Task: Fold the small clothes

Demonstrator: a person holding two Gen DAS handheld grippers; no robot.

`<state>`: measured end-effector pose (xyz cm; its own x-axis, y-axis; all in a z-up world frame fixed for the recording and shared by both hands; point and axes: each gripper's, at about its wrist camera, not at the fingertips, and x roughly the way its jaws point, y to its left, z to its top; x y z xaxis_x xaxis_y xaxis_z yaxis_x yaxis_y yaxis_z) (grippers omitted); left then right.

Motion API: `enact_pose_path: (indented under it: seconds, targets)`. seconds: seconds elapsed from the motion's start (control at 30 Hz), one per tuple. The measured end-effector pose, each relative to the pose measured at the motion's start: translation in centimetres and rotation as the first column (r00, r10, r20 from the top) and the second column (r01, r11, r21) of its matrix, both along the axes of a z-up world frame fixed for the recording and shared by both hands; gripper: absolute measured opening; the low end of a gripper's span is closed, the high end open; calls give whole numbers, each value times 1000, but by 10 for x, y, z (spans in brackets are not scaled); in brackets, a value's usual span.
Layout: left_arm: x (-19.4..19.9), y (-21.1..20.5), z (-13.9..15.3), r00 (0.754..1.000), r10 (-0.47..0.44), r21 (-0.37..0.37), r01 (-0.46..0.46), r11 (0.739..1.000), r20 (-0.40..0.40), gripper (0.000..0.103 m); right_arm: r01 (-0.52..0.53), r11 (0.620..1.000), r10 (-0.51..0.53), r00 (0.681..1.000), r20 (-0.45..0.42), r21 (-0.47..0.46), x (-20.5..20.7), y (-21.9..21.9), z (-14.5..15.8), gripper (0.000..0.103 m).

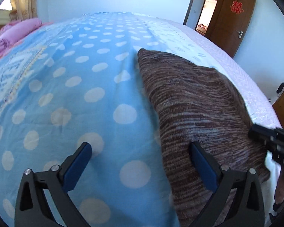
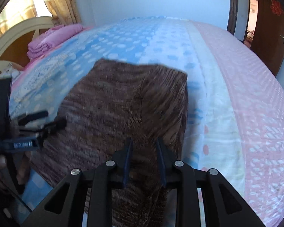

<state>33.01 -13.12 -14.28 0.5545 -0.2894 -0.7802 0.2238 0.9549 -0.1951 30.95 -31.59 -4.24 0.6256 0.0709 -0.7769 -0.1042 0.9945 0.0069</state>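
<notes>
The brown striped knit garment (image 2: 123,102) is lying on the polka-dot bedspread (image 1: 70,87), already doubled into a rough rectangle, with one layer lapping over another along a visible edge ahead of the right gripper (image 2: 144,162). That gripper is pinching a bunched fold of the knit between its narrowly set jaws; the cloth is running back beneath the claw and forward away from it. The left gripper (image 1: 140,166) is standing spread wide, holding nothing; the garment's near edge is lying under its right-hand finger, while the bare bedspread is showing between the fingers and to their left. Judged from this, folding is partly done: at least one fold is in place, but the piece is looking loose and uneven, and a further fold and flattening are likely remaining. A folded pink blanket (image 2: 47,41) is sitting well ahead, to the left, untouched.
</notes>
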Motion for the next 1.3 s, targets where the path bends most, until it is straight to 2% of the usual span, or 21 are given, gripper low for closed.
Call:
enact_pose_path:
  seconds: [0.1,0.13,0.23,0.27,0.3,0.33,0.5,0.6,0.63,0.77,1.0,1.13,1.3]
  targets:
    - [-14,9,1,998,42,-64,-45,997,-47,103,-9,1000,8,998,61,19,14,1,16,26]
    - [-20,9,1,998,45,-62,-48,997,-50,103,-12,1000,10,997,71,23,19,2,18,26]
    - [-29,-7,-1,999,3,-15,-4,1000,-54,103,-8,998,9,1000,26,-64,42,5,3,26]
    - [-36,-16,-5,998,-25,43,27,999,-52,103,13,995,-16,999,-29,-101,54,2,-13,26]
    - [-38,-21,-5,998,-35,68,38,997,-42,103,17,995,-22,998,-51,-97,58,-2,-23,26]
    - [-42,-23,-5,999,-40,82,42,996,-24,103,14,998,-15,1000,-14,-65,56,-6,-23,26]
    - [-52,-21,-2,999,-42,94,44,995,-22,103,22,1000,-22,1000,5,-17,50,-18,-9,28]
    - [-51,-23,0,999,-45,108,47,993,-22,103,81,996,-82,996,33,30,55,-38,-1,46]
    - [-49,-24,1,999,-46,111,49,993,-25,103,99,993,-101,994,36,61,58,-46,1,47]
    - [-46,-27,4,998,-56,114,59,992,-25,103,142,976,-142,990,-11,164,76,-68,-8,47]
    - [-35,-37,-1,997,-74,114,78,990,-31,103,138,971,-130,990,-53,197,93,-76,-31,47]
    - [-27,-37,-4,996,-81,84,84,993,-44,103,133,951,-126,991,-43,281,93,-87,-38,47]
    - [-23,-44,-5,993,-112,67,113,991,-29,103,95,947,-92,995,-24,306,92,-86,-39,43]
